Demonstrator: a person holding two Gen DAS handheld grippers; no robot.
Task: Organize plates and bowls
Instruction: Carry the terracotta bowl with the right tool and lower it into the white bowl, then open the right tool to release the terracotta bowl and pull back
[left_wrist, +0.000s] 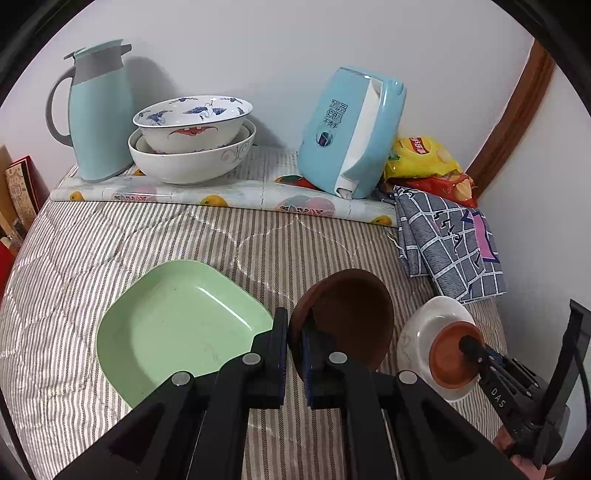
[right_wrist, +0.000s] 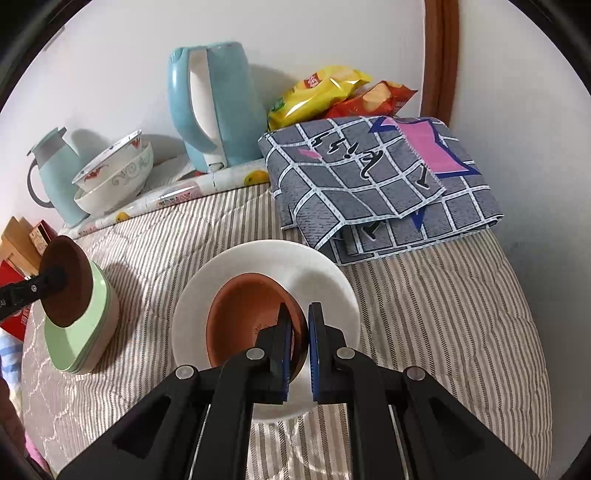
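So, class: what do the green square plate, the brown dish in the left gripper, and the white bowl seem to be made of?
Green square plate: probably matte plastic or melamine; soft sheen, faint speckles, rounded moulded corners.
Brown dish held by the left gripper: possibly plastic or wood-look; dull, even surface, thin rim.
White bowl: likely glazed ceramic; smooth and glossy, though plastic cannot be ruled out.

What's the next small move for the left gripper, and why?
Probably lower the dark brown bowl into the green square plate. The left gripper has its jaws shut on the bowl's rim, tilted, above the plate's right edge; the right gripper holds the terracotta bowl.
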